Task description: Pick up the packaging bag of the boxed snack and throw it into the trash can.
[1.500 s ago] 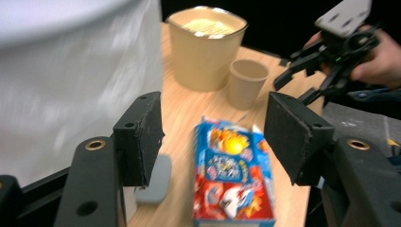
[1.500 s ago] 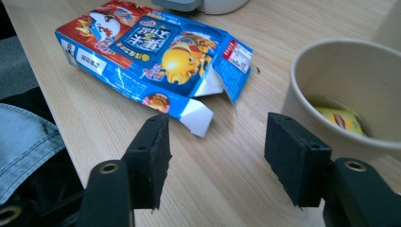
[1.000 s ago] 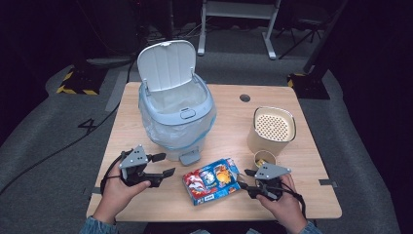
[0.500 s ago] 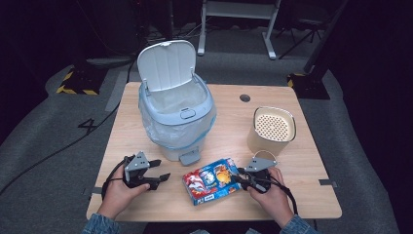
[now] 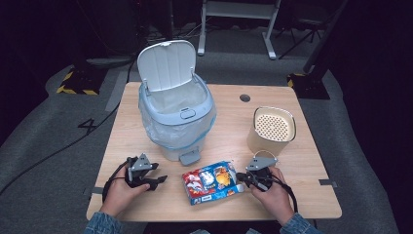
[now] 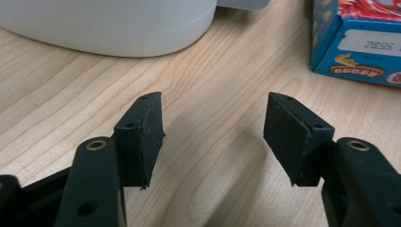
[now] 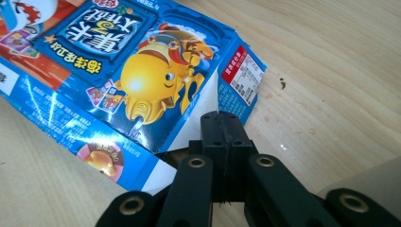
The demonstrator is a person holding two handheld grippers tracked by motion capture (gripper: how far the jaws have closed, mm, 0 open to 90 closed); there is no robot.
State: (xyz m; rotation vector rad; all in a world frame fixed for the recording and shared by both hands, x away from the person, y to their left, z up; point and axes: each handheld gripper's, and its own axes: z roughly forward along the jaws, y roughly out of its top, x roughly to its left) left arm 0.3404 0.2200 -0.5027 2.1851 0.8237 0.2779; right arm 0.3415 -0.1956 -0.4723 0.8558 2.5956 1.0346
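Observation:
A blue and red snack box point(image 5: 212, 181) lies flat on the wooden table point(image 5: 234, 126) near the front edge, its open end toward the right. My right gripper point(image 5: 239, 178) is at that end. Its jaws have just been closing and now stand pressed together point(image 7: 222, 123) on the box's point(image 7: 118, 71) thin end flap. My left gripper point(image 5: 158, 181) rests low over bare wood left of the box. Its jaws point(image 6: 213, 127) stand wide apart with nothing between them, and a corner of the box point(image 6: 359, 42) shows ahead of them.
A pale blue pedal bin point(image 5: 178, 117) with a plastic liner and its lid raised stands behind the box, with its pedal point(image 5: 189, 157) facing the front. A cream container point(image 5: 272, 129) with a perforated top sits at the right. A cable hole point(image 5: 245, 97) is farther back.
The right gripper's jaws have closed at the box's right end. The left hand has sunk toward the table with its jaws still apart. The box has not moved.

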